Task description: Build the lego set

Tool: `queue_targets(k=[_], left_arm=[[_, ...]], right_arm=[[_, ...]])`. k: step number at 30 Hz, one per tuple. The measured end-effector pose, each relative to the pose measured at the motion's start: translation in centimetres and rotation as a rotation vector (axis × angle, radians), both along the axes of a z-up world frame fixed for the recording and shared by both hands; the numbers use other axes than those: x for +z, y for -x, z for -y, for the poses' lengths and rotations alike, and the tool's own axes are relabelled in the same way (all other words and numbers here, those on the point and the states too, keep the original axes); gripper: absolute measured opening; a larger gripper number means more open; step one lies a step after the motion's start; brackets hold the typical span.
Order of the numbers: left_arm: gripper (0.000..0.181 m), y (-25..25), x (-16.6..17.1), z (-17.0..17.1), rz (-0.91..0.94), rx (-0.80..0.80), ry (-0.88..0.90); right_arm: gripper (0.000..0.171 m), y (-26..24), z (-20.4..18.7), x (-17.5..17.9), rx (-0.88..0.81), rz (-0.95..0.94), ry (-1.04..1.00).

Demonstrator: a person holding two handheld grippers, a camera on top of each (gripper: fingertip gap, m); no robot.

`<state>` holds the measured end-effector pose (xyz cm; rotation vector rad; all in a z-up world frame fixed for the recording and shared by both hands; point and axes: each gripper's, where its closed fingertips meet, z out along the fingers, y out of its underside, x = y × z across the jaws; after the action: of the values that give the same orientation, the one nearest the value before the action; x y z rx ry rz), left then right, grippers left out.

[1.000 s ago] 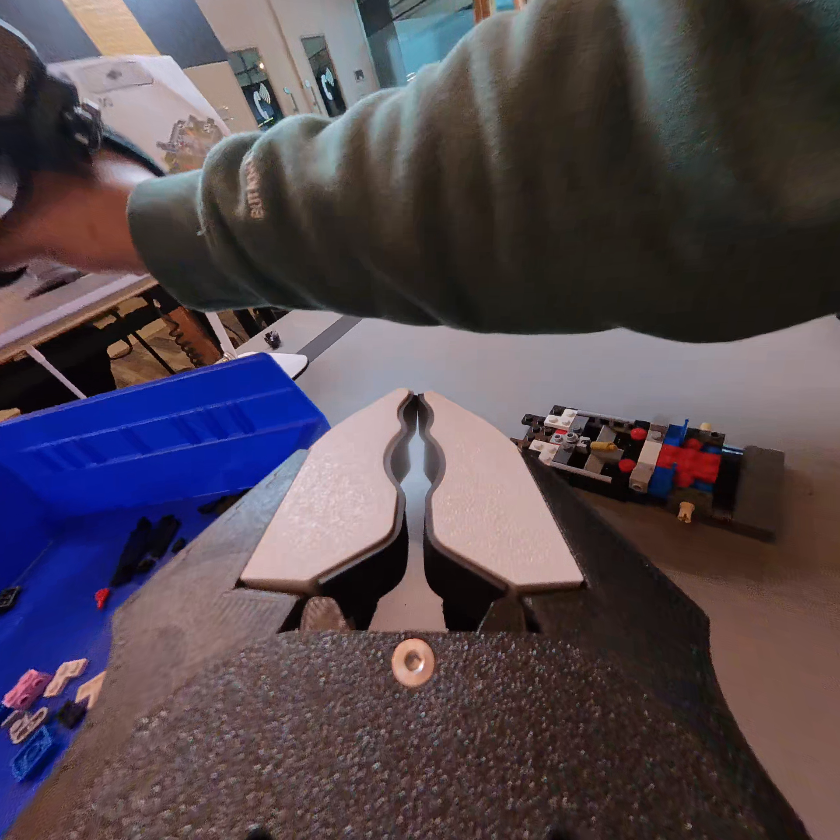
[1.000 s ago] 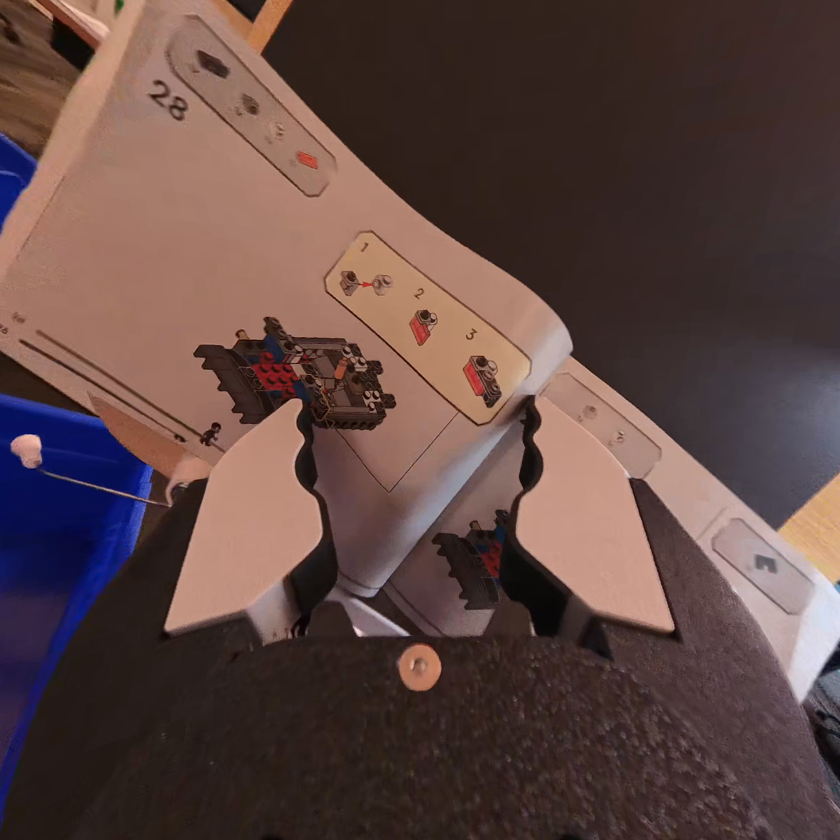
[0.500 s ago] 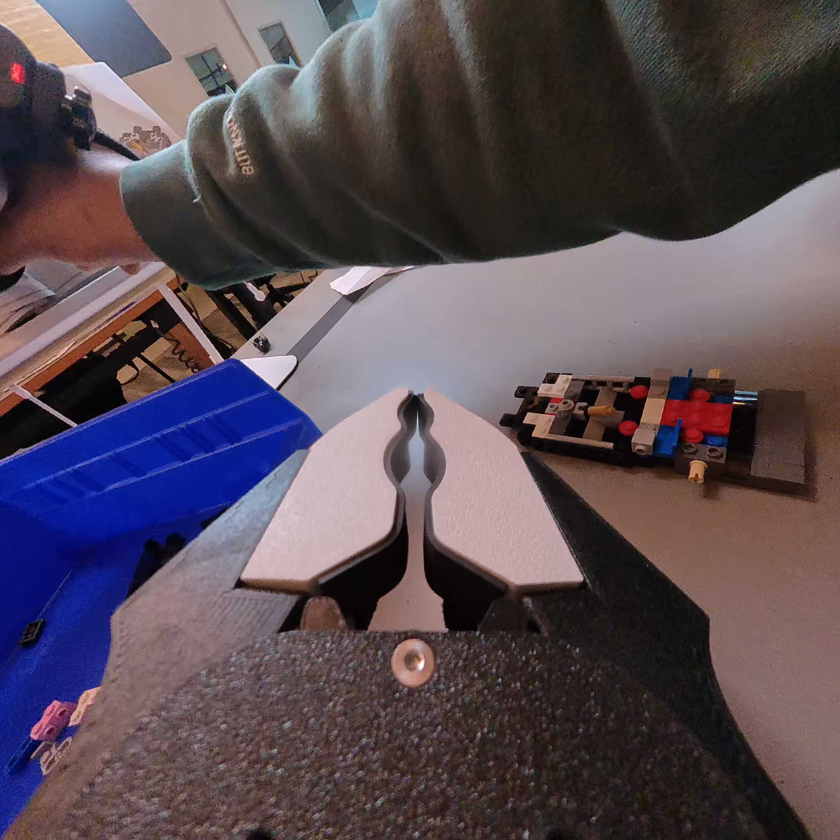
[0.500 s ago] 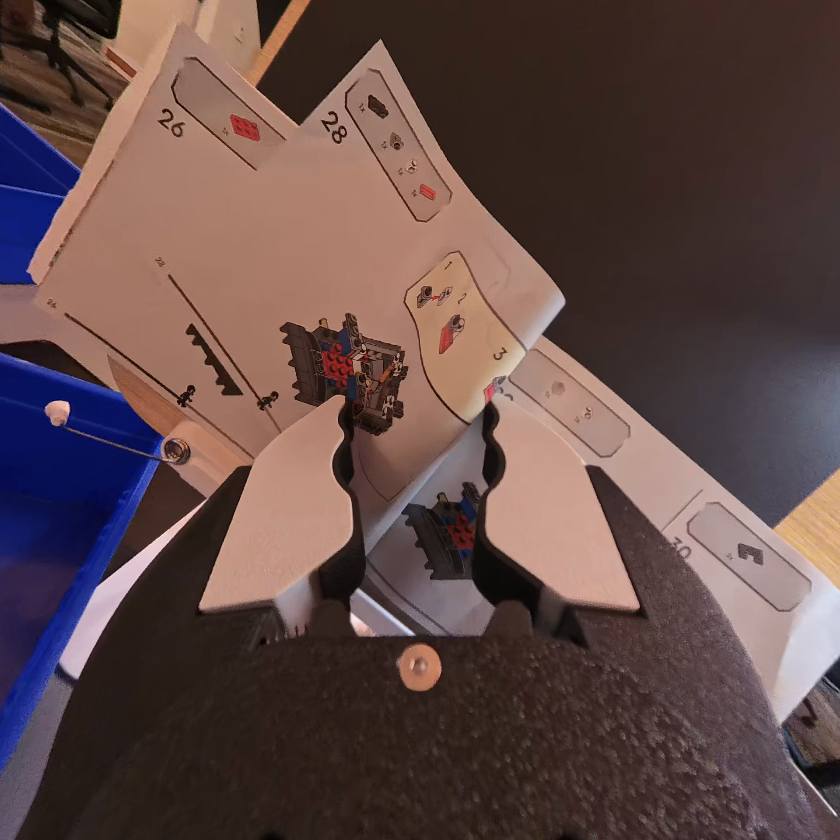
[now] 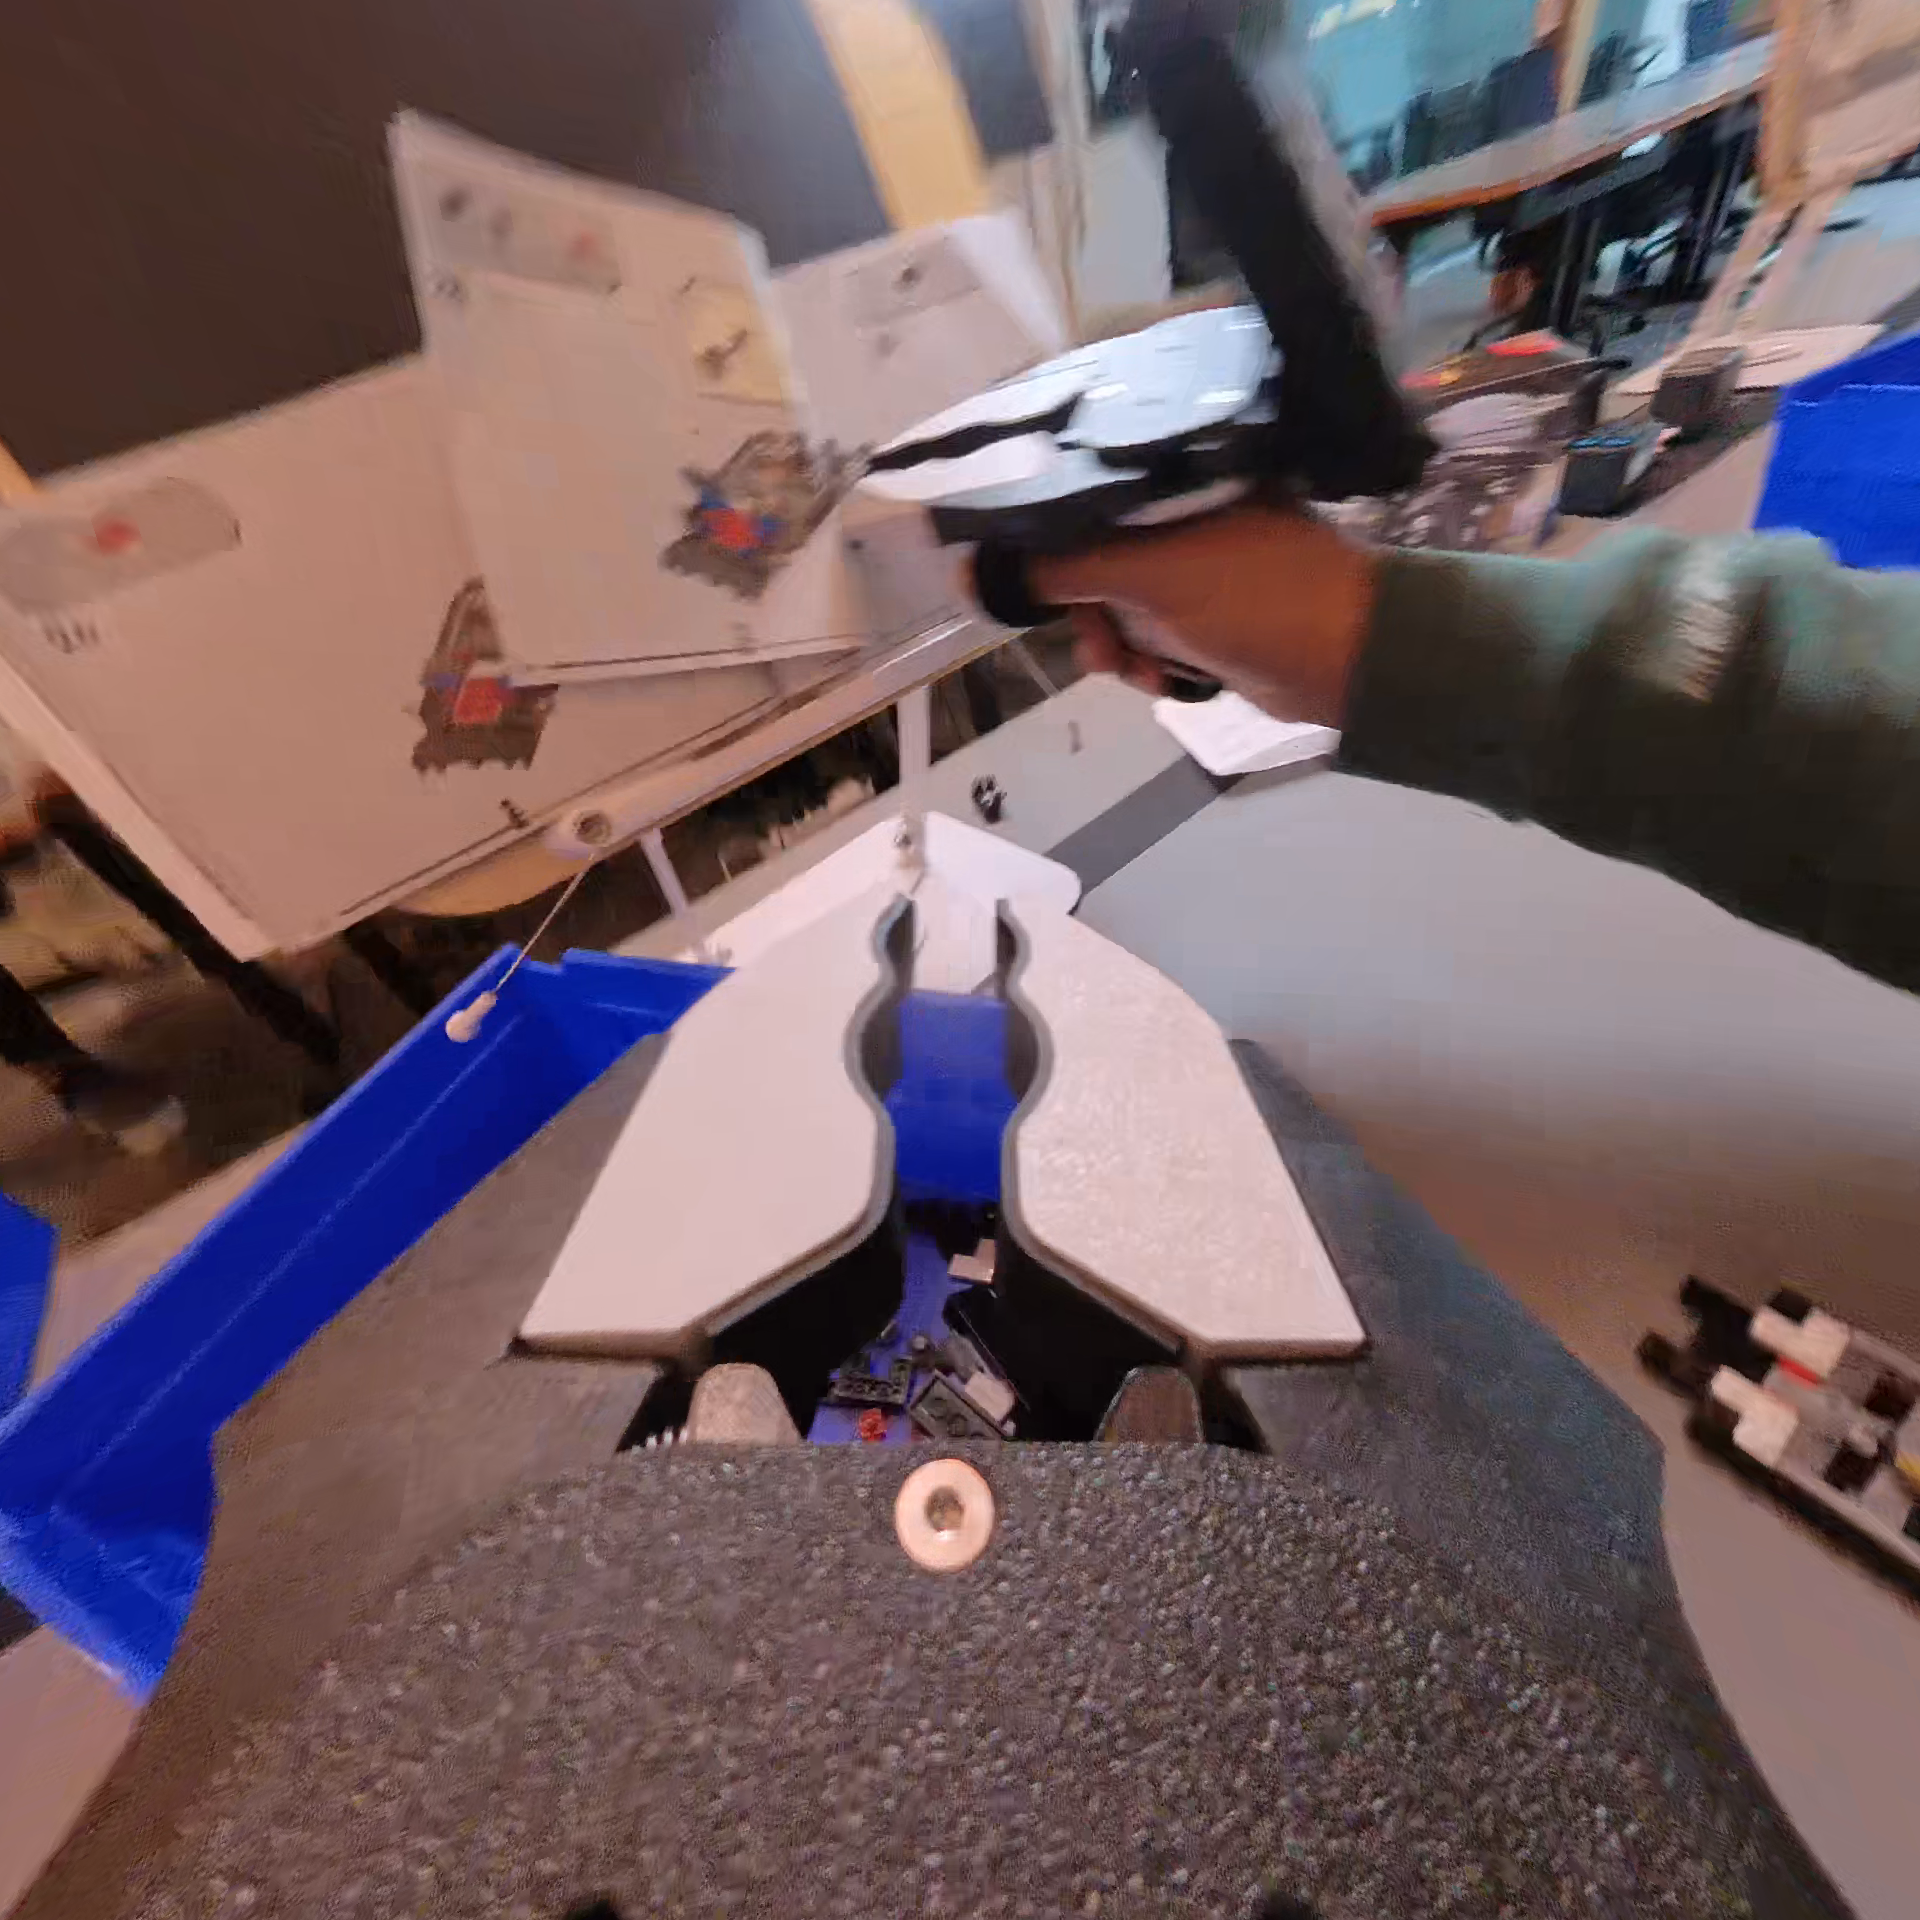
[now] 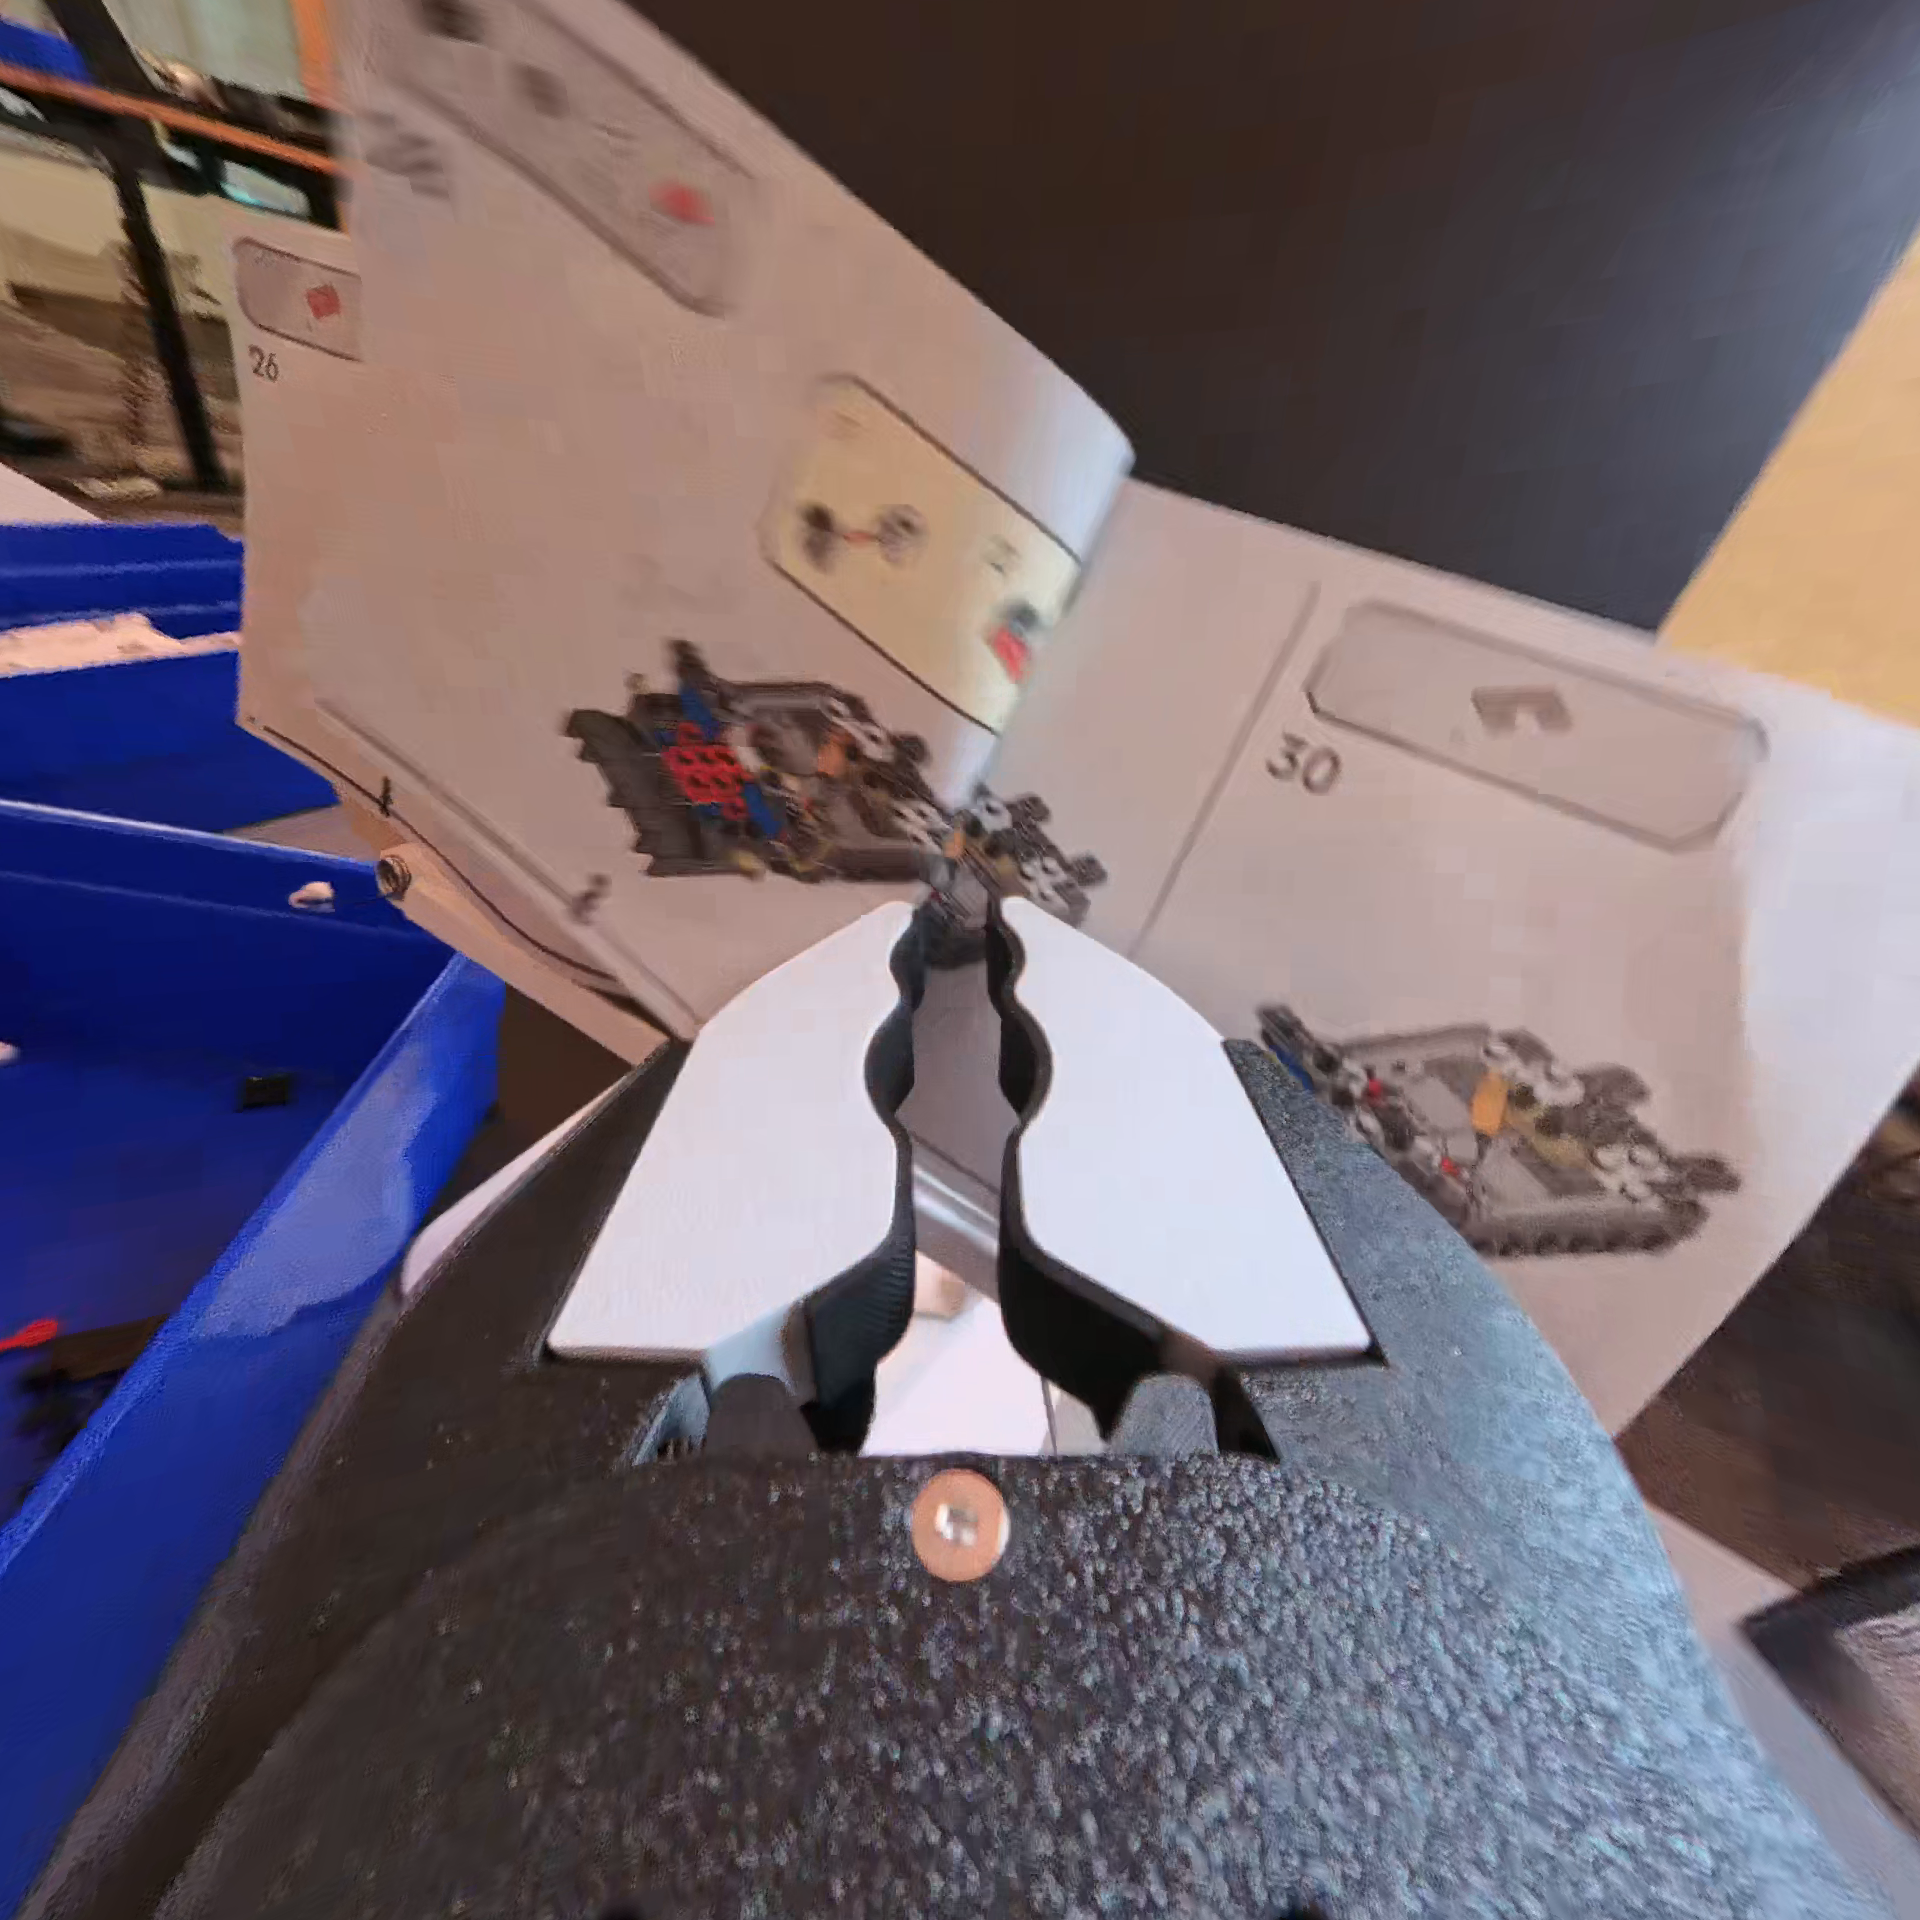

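An open instruction booklet (image 6: 623,540) stands on a tilted holder behind a blue bin (image 6: 156,1039). My right gripper (image 6: 956,914) is up against it, its jaws only a narrow gap apart at the curled edge of a lifted page (image 6: 1039,540). It also shows in the left wrist view (image 5: 878,478), held by a hand (image 5: 1195,623) in a green sleeve. My left gripper (image 5: 953,914) hovers over the blue bin (image 5: 312,1195), jaws slightly apart and empty. Loose small bricks (image 5: 935,1382) lie in the bin below it.
A partly built brick model (image 5: 1808,1392), black, white and grey, lies on the grey table (image 5: 1455,1039) at the right. The holder's white base (image 5: 997,873) sits behind the bin. A second blue bin (image 5: 1849,457) stands far right. Desks fill the background. The gap from one gripper's tips to the other's is roughly 25 centimetres.
My left gripper swung left, away from the brick model toward the bin and booklet, and its jaws parted slightly. My right jaws closed from wide open to a narrow gap at the page edge.
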<state>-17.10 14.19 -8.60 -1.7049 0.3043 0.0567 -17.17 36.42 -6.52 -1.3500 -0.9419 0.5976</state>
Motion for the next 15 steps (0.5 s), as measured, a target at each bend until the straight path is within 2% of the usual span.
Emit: queue_targets(k=[3, 6, 7, 8, 10, 11, 12, 15], left_arm=[[0.044, 4.0, 0.1, -6.2, 0.136, 0.040, 0.187], [0.074, 8.5, -1.2, -12.5, 0.260, 0.123, 0.258], [0.077, 8.9, -0.8, -13.9, 0.341, 0.105, 0.231], [0.069, 9.2, 0.0, -14.8, 0.426, 0.090, 0.182], [0.020, 8.7, 1.6, -15.5, 0.551, 0.028, 0.092], [0.008, 8.6, 2.1, -15.7, 0.555, 0.031, 0.061], [0.000, 8.5, 2.3, -15.8, 0.519, 0.038, 0.039], [0.000, 7.5, 1.6, -16.3, 0.415, 0.048, 0.052]], right_arm=[[0.000, -0.7, -1.0, -0.9, 0.037, -0.059, 0.097], [0.000, -1.1, -1.3, -0.6, 0.091, -0.110, 0.166], [0.000, -1.5, -1.4, -0.6, 0.085, -0.105, 0.178], [0.000, -1.9, -1.3, -0.6, 0.082, -0.092, 0.177], [0.002, -2.6, 0.0, -0.3, 0.135, -0.081, 0.138], [0.002, -3.0, 0.6, -0.2, 0.156, -0.074, 0.113], [0.004, -3.3, 1.1, -0.2, 0.166, -0.066, 0.090], [0.016, -3.3, 3.1, 0.8, 0.212, -0.084, 0.045]])
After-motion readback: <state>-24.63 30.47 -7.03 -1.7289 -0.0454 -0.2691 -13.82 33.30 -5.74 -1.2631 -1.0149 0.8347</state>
